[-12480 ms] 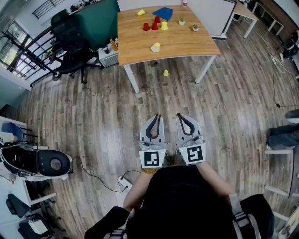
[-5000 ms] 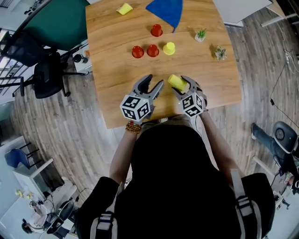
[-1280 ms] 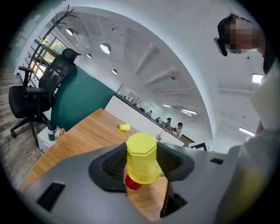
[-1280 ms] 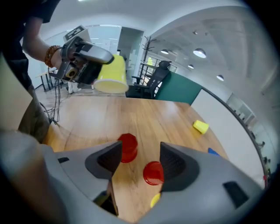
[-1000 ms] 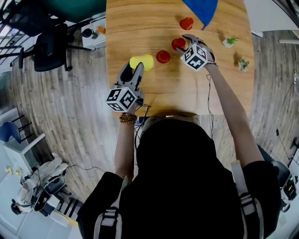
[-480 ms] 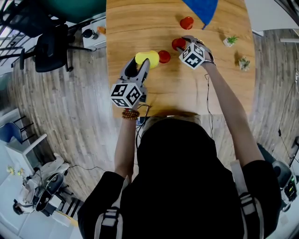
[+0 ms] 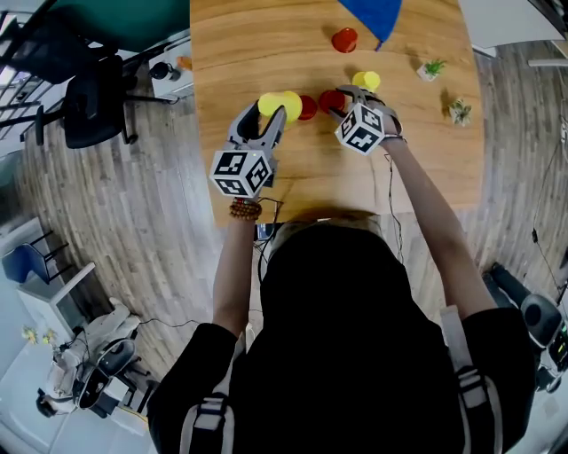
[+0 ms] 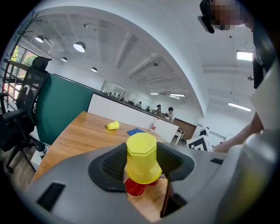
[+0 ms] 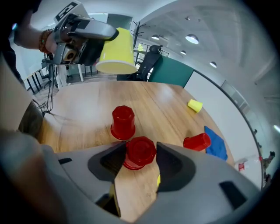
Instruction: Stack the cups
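My left gripper [image 7: 270, 113] is shut on an upside-down yellow cup [image 8: 141, 158] and holds it in the air over the table's left part, just left of a standing red cup [image 7: 306, 107]. The jaws of my right gripper [image 7: 341, 98] are closing, and their pads touch both sides of a second upside-down red cup [image 9: 140, 152]. Another red cup [image 9: 122, 122] stands just beyond it. A further red cup [image 7: 344, 40] lies on its side farther back, and a yellow cup [image 7: 366, 80] stands right of my right gripper.
A blue cloth [image 7: 373, 11] lies at the wooden table's [image 7: 426, 168] far edge, with a tipped yellow cup [image 9: 195, 105] farther left. Two small potted plants [image 7: 429, 68] [image 7: 459, 110] stand on the right. An office chair [image 7: 80, 102] is on the floor to the left.
The left gripper carried the yellow cup forward and right, toward the red cups. The right gripper drew back toward me with a red cup between its jaws, uncovering a yellow cup behind it.
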`<state>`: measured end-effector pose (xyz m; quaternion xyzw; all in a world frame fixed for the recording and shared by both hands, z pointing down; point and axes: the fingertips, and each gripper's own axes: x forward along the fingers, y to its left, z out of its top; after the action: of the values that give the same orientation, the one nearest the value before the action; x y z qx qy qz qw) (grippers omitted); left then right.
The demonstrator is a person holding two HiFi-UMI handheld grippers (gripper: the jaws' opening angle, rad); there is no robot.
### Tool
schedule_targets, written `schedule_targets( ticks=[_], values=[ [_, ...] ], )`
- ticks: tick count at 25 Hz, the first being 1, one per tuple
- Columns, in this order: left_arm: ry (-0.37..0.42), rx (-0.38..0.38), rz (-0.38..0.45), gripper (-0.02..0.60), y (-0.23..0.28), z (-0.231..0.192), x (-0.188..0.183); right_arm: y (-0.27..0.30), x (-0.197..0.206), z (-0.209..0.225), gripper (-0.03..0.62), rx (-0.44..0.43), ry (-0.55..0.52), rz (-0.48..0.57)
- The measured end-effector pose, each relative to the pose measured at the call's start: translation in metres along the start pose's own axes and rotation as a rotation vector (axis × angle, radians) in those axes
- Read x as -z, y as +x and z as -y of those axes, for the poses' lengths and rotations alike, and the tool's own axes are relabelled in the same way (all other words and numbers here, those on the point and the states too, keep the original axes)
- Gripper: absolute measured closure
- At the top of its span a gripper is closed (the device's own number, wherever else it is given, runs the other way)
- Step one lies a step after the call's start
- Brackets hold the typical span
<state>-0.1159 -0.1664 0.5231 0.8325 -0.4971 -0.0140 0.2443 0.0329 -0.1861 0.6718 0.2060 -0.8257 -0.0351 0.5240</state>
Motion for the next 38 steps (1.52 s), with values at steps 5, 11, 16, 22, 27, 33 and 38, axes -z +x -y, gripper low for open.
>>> schedule_targets(
  ticks=[5,11,16,22,27,33,38],
  values=[
    [0.036,0.021,-0.026,0.348,0.013,0.010,0.004,0.004,0.007,-0.009,0.361,0.017,-0.013,0.002],
    [0.116,0.041,-0.061,0.348,0.024,0.023,0.005,-0.001,0.004,-0.008,0.330,0.044,0.042,0.051],
    [0.341,0.084,-0.103,0.348,0.040,0.044,0.009,-0.034,0.006,-0.005,0.330,0.085,0.228,0.147],
    [0.493,0.136,-0.171,0.348,0.069,0.064,0.032,-0.057,0.053,-0.019,0.344,0.127,0.427,0.125],
    [0.559,0.134,-0.223,0.348,0.081,0.069,0.056,-0.056,0.077,-0.038,0.345,0.111,0.470,0.088],
    [0.613,0.127,-0.246,0.347,0.085,0.074,0.074,-0.056,0.083,-0.043,0.345,0.105,0.467,0.074],
    [0.631,0.121,-0.248,0.347,0.087,0.071,0.083,-0.057,0.080,-0.038,0.345,0.111,0.463,0.079]
  ],
)
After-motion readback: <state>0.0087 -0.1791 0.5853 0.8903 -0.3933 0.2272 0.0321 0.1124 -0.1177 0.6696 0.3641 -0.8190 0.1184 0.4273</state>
